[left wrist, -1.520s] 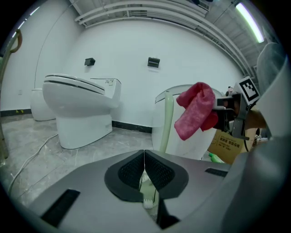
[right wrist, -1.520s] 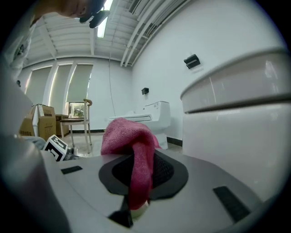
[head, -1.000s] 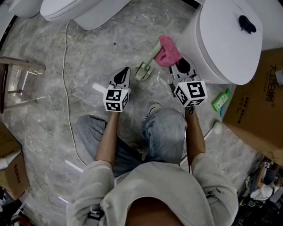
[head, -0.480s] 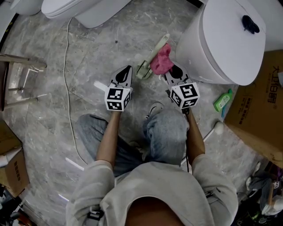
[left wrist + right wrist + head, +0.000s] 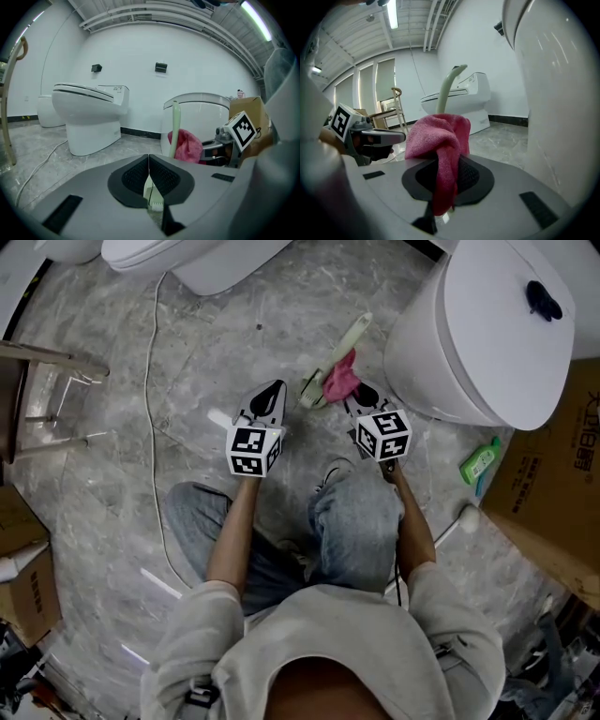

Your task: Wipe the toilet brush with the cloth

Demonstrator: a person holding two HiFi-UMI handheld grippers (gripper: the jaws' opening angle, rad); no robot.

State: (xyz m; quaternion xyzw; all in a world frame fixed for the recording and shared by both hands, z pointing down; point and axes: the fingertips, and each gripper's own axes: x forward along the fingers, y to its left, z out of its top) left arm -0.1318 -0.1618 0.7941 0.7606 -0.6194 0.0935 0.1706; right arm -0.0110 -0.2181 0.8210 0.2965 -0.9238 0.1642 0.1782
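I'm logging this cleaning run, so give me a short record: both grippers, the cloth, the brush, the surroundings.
left gripper: jaws together, nothing clearly clamped
right gripper: shut on pink cloth
toilet brush: pale green, head low near marble floor, handle rising toward white toilet
cloth contact: bunched against brush handle
surroundings: second toilet at top, cardboard box at right
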